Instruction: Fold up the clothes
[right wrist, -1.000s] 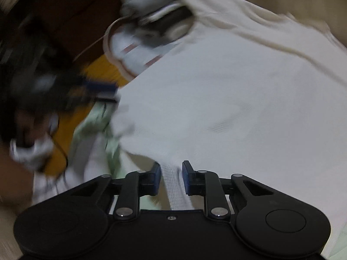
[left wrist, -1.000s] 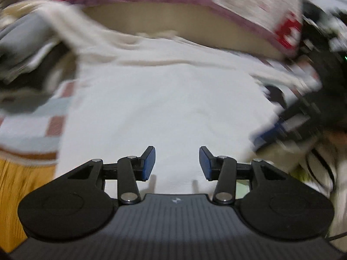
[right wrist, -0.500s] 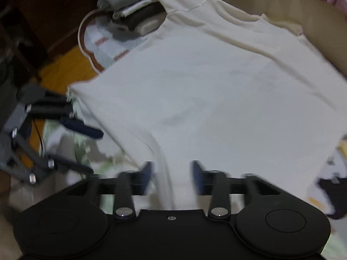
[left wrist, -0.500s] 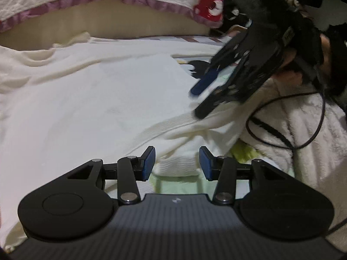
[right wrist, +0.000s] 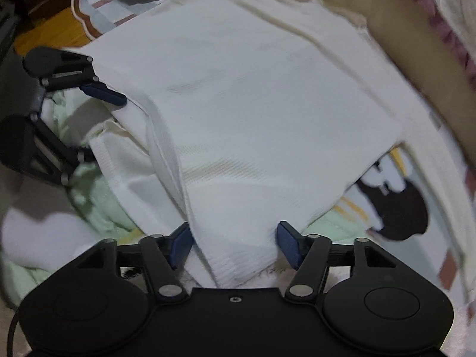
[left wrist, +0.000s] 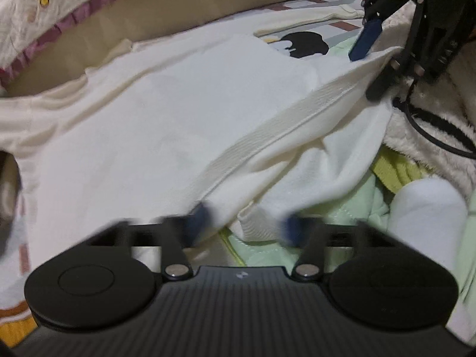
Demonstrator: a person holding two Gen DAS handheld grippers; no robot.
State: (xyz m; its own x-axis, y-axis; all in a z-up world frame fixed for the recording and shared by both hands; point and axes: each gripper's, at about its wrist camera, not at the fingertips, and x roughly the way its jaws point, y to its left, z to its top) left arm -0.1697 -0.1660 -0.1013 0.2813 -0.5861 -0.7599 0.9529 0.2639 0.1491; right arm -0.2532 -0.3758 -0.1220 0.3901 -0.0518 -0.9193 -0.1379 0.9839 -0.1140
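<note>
1. The white shirt (right wrist: 253, 104) lies spread over a printed sheet (right wrist: 395, 205), its body mostly flat. Its ribbed hem (left wrist: 267, 136) runs as a raised band from the left gripper (left wrist: 244, 226) at 6 o'clock of the left view up to the right gripper (left wrist: 374, 47) at 2 o'clock.
2. The left gripper's jaws stand spread, with the hem corner lying between them. They are blurred, so whether either pad touches cloth cannot be told.
3. The right gripper (right wrist: 235, 244) also has its jaws spread wide. The other hem corner lies loose in the gap at 6 o'clock of its own view, pinched by neither finger.
4. In the right view the left gripper (right wrist: 98, 122) shows at 9 o'clock, open around the far hem corner, one blue finger (right wrist: 104, 93) lying on top of the cloth.
5. Judged from this, the step in hand concerns the hem. Both tools sit at its two corners with open jaws. That fits either closing on the corners to lift the hem, or having just let them go.
6. If a grasp is meant, it calls for both layers of the hem to sit well inside each gap before closing. It also calls for an even lift so the band stays straight.
7. A green cloth (left wrist: 297, 253) lies just under the hem at 6 o'clock. A low finger could catch it along with the shirt.
8. A pink-frilled quilt (left wrist: 59, 15) borders the shirt at 11 o'clock, well apart from both tools.
</note>
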